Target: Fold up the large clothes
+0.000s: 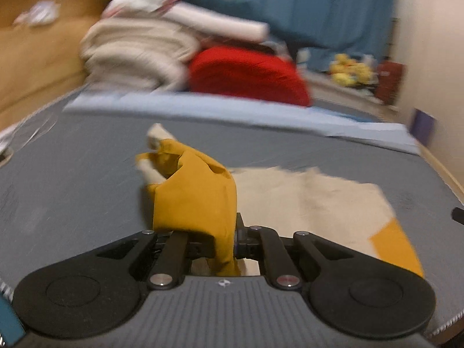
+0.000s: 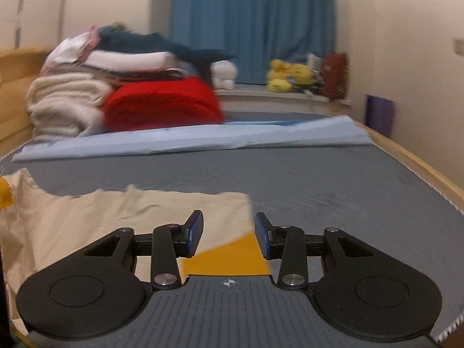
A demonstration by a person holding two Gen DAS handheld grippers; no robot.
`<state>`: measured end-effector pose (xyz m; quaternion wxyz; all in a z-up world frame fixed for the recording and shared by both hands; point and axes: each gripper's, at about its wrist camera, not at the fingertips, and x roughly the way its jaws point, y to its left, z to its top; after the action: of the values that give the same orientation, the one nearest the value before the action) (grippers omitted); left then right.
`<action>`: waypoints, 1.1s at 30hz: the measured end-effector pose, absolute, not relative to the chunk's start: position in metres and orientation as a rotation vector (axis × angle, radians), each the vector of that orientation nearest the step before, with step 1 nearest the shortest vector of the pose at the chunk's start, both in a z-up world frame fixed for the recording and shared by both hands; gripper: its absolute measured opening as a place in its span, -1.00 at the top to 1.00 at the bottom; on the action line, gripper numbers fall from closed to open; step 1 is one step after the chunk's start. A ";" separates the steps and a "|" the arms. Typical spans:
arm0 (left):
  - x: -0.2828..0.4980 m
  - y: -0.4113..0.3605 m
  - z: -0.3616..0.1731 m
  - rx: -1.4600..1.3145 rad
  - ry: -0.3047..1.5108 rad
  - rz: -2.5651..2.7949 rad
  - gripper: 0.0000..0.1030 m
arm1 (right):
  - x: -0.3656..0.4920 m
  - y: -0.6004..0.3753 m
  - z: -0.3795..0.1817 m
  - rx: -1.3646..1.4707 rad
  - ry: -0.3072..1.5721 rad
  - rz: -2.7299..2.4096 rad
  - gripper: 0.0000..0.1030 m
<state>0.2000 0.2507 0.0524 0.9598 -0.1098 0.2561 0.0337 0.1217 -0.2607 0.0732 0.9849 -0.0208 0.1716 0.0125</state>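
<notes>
A cream and mustard-yellow garment (image 1: pixel 304 203) lies on the grey bed surface (image 1: pixel 72 174). My left gripper (image 1: pixel 214 240) is shut on a bunched yellow part of the garment (image 1: pixel 197 197) and holds it up above the bed. In the right wrist view the garment (image 2: pixel 130 217) lies flat, with a yellow corner (image 2: pixel 232 256) right under my right gripper (image 2: pixel 229 232). The right gripper is open and hovers over that corner, its blue-padded fingers (image 2: pixel 194 232) to either side.
A folded light-blue sheet (image 2: pixel 203 142) lies across the bed farther on. Behind it is a pile of folded clothes with a red item (image 2: pixel 162 104) and cream blanket (image 2: pixel 63 104). A wooden bed edge (image 2: pixel 420 162) runs along the right. Blue curtain (image 2: pixel 252 23) at the back.
</notes>
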 end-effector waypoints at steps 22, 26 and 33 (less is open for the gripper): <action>0.191 -0.059 -0.006 0.231 0.636 -0.804 0.10 | 0.124 -0.369 0.035 0.427 0.612 0.192 -0.63; 0.190 -0.022 0.012 0.169 0.663 -0.825 -0.03 | 0.152 -0.352 0.008 0.459 0.802 0.173 -0.62; 0.216 0.074 0.032 0.140 0.739 -0.569 -0.11 | 0.163 -0.310 -0.010 0.378 0.919 0.183 0.49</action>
<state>0.2160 0.0739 0.0324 0.8908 0.0676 0.3560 -0.2740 0.1633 -0.3100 -0.0101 0.8750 0.1812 0.4402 0.0878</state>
